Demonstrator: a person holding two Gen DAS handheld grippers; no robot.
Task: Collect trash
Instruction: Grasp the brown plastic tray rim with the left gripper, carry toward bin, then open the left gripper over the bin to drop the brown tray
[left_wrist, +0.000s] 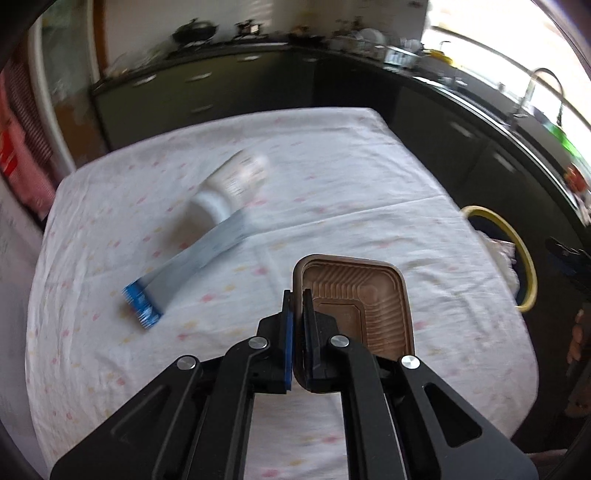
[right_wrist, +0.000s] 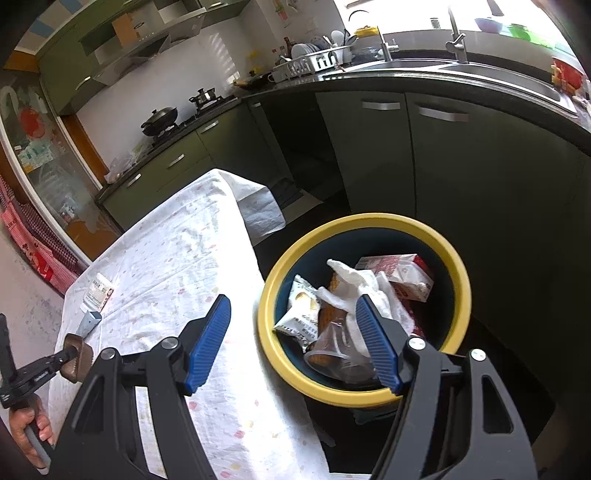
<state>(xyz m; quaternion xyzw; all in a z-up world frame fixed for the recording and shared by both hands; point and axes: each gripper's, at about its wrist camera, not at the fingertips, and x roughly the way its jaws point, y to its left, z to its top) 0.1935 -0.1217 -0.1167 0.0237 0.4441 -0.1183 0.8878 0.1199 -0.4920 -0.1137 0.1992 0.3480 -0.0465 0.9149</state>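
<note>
Left gripper (left_wrist: 297, 295) pinching the near rim of a brown plastic tray (left_wrist: 360, 306), jaws pressed together on it, lifting it just clear of the white floral tablecloth (left_wrist: 332, 166); right gripper (right_wrist: 291, 328) idling with jaws spread and nothing between, over the yellow-rimmed bin (right_wrist: 364, 221) beside the table. Judging the step as pickup done, carrying across to the bin and releasing next. Remaining on the cloth: toothpaste tube (left_wrist: 192, 266) and white bottle (left_wrist: 232, 181); beyond, green kitchen cabinets (right_wrist: 443, 162) and sink.

R gripper (right_wrist: 291, 339) open, above yellow-rimmed bin (right_wrist: 458, 273), trash inside
</note>
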